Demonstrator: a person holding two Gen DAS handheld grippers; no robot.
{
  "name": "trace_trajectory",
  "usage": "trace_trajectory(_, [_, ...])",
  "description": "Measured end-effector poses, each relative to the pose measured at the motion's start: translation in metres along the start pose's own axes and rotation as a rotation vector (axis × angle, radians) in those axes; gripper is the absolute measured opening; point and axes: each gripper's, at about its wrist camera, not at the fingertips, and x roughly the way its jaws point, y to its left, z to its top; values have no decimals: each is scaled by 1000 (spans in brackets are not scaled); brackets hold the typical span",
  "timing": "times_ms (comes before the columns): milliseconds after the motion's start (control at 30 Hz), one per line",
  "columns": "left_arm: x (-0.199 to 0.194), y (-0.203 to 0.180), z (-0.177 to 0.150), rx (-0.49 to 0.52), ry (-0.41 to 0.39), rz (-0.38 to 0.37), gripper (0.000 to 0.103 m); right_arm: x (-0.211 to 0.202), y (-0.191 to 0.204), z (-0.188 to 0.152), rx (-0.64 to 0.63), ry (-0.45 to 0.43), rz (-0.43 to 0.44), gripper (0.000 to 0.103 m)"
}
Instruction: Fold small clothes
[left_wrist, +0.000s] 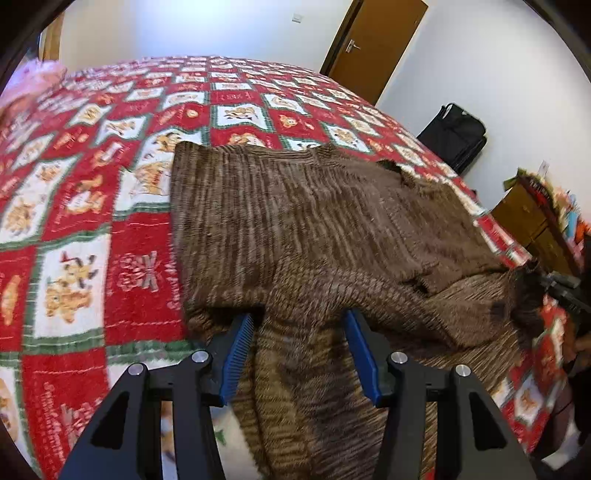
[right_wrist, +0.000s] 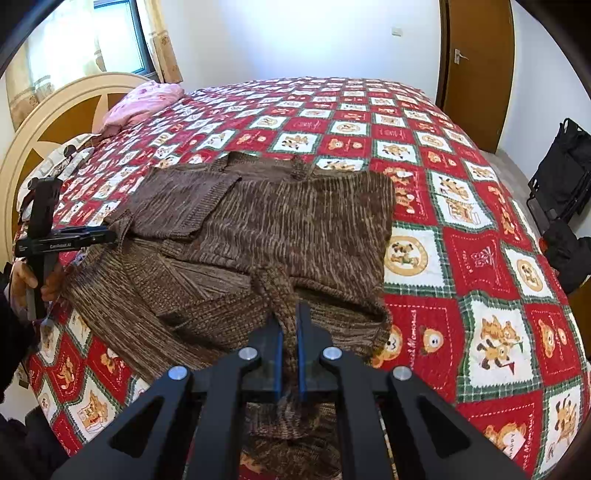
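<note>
A brown knitted sweater (left_wrist: 314, 221) lies partly folded on a red checked bedspread (left_wrist: 92, 229). My left gripper (left_wrist: 298, 315) stands open at the sweater's near edge; a fold of knit lies loose between its blue pads (left_wrist: 240, 350). In the right wrist view the sweater (right_wrist: 277, 221) spreads across the bedspread (right_wrist: 461, 258). My right gripper (right_wrist: 291, 314) is shut on a narrow strip of the knit at the near hem. The left gripper (right_wrist: 110, 234) shows from the side at the sweater's left edge, held by a hand (right_wrist: 22, 280).
A pink bundle (right_wrist: 144, 103) and a cream headboard (right_wrist: 48, 122) are at the bed's far left. A brown door (right_wrist: 476, 74) and a black bag (right_wrist: 565, 177) stand beyond the bed on the right. A wooden cabinet (left_wrist: 528, 221) stands beside the bed.
</note>
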Motion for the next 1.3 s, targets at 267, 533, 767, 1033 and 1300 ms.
trace_trajectory(267, [-5,-5,-7,-54,-37,-9,10,-8,-3,-2,24,-17,-28,7])
trace_trajectory(533, [-61,-27,2,5,-234,-23,10,-34,6,21,-1,-119,-19,7])
trace_trajectory(767, [-65,-20,37,-13,-290,37,10,-30,-3,54,12,-169,-40,7])
trace_trajectory(1033, [-29,14,82,-136,-292,109,10,12,-52,110,171,-195,-53,7])
trace_trajectory(1300, [45,43,82,-198,-158,219,16,118,-75,92,217,-22,-175,13])
